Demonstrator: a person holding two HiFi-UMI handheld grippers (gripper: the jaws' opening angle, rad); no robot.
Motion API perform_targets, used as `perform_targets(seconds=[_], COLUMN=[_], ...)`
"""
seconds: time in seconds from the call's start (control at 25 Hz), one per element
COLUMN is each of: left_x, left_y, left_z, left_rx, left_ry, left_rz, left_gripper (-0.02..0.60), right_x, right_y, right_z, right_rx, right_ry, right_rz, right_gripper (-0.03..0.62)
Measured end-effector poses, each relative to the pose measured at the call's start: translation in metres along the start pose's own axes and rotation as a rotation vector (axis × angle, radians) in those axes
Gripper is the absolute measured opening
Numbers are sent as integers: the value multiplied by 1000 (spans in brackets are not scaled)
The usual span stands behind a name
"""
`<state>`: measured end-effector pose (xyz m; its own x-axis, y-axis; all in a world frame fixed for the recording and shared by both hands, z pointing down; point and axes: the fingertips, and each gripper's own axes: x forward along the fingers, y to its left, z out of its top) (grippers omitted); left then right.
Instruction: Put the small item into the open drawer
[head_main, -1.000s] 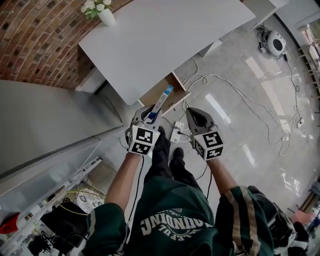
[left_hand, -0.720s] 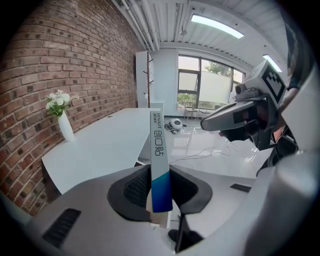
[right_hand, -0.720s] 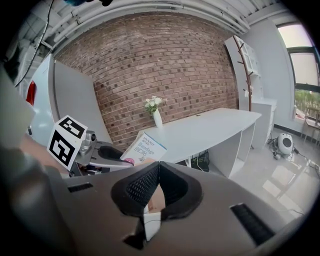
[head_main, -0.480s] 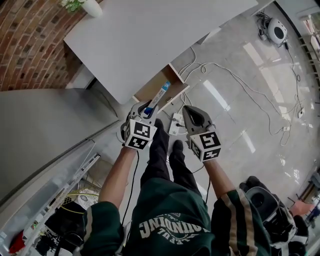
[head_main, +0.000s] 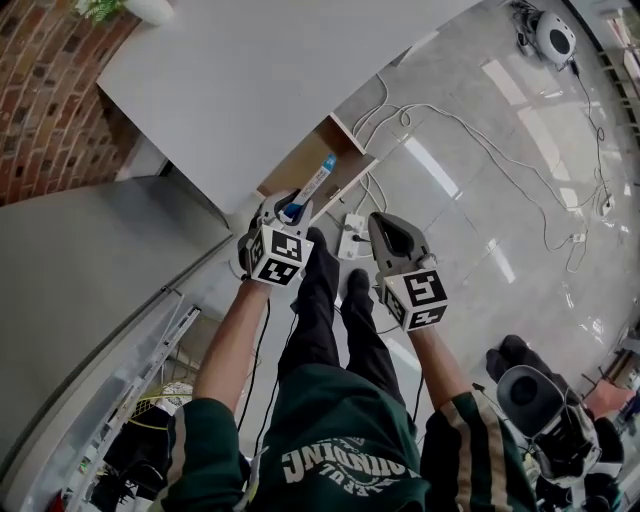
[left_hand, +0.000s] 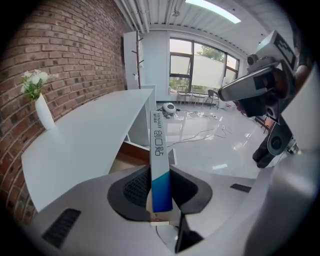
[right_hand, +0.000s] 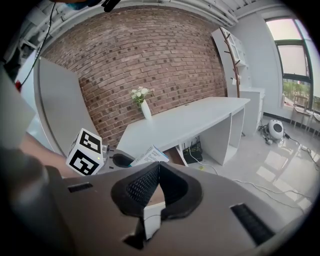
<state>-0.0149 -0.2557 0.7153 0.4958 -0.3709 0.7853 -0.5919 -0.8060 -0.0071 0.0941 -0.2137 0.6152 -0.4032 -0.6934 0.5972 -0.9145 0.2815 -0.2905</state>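
Left gripper (head_main: 288, 208): jaws clamped on the blue end of a slim white-and-blue box (head_main: 313, 183); its marker cube faces the head camera.
Box in the left gripper view: the box (left_hand: 159, 160) stands pinched between the two dark pads of the left gripper (left_hand: 160, 171), its white printed length running forward past the jaws.
Where the box is: held in the air, not inside the drawer. In the head view its far end overlaps the front edge of the open drawer (head_main: 295, 165).
Drawer: wooden, pulled out from under the white desk (head_main: 260, 70); its brown inside shows just left of the box in the left gripper view (left_hand: 127, 156).
Right gripper (head_main: 385, 225): beside the left one, apart from the box. In its own view the jaws (right_hand: 159, 165) meet at the tips with nothing between them.
Floor: pale glossy tiles. A white power strip (head_main: 352, 237) lies between the two grippers in the head view, and white cables (head_main: 470, 180) trail off to the right.
Desk top: a white vase of flowers (left_hand: 44, 112) stands at the far end, by the brick wall (head_main: 40, 110).
Person: dark shoes (head_main: 335, 285) below the grippers, green sweatshirt nearest the camera.
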Motion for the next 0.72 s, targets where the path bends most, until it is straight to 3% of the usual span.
perform_targets(seconds=[0.2,0.72], left_x=[29,97], left_y=[0,6], left_z=[-12,-43], left_rx=[22,79], left_ry=[40,142], left_rz=[-20,-40], left_gripper=[100,100], right_x=[8,63], right_y=[-15,-25], right_z=[-13,-55], right_rx=[22,19], right_ry=[3,79], right_rz=[-32,-22], right_gripper=[25,25])
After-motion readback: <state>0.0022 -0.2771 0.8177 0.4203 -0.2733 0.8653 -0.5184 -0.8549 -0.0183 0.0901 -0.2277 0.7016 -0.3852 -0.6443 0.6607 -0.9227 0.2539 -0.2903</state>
